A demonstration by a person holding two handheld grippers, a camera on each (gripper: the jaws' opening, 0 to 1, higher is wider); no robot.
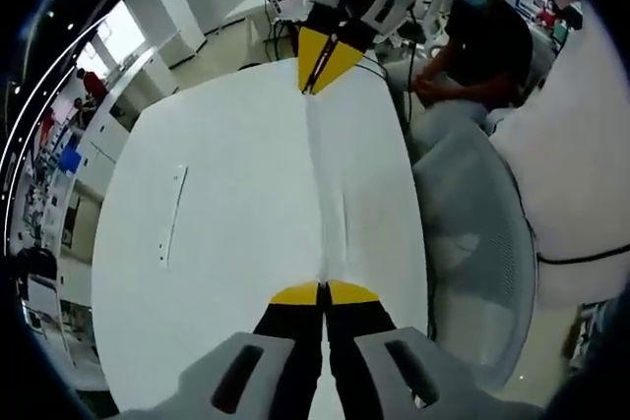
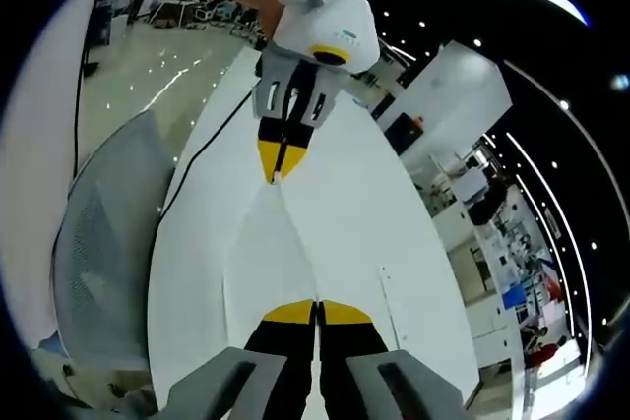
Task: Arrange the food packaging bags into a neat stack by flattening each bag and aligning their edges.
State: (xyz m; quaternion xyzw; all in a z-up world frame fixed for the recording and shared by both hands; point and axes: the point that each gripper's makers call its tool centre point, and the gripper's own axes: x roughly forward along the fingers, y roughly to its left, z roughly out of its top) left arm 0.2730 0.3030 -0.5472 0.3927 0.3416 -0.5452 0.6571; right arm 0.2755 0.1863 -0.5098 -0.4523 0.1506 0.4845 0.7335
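A white food packaging bag (image 1: 331, 194) is stretched taut between my two grippers above the white table (image 1: 226, 164). In the left gripper view I see the bag almost edge-on, as a thin ridge. My left gripper (image 1: 323, 292) is shut on its near end. My right gripper (image 1: 317, 81) comes in from the top, its yellow tips shut on the far end. In the right gripper view the bag (image 2: 268, 263) shows more of its flat face. There my right gripper (image 2: 317, 312) pinches one end and the left gripper (image 2: 278, 174), held by a gloved hand, pinches the other.
A thin pale strip (image 1: 172, 213) lies flat on the table, also seen as a thin strip (image 2: 386, 292). A grey mesh chair (image 1: 472, 223) stands against the table's edge, the same chair (image 2: 98, 263) in the right gripper view. A seated person (image 1: 482, 36) is beyond the table.
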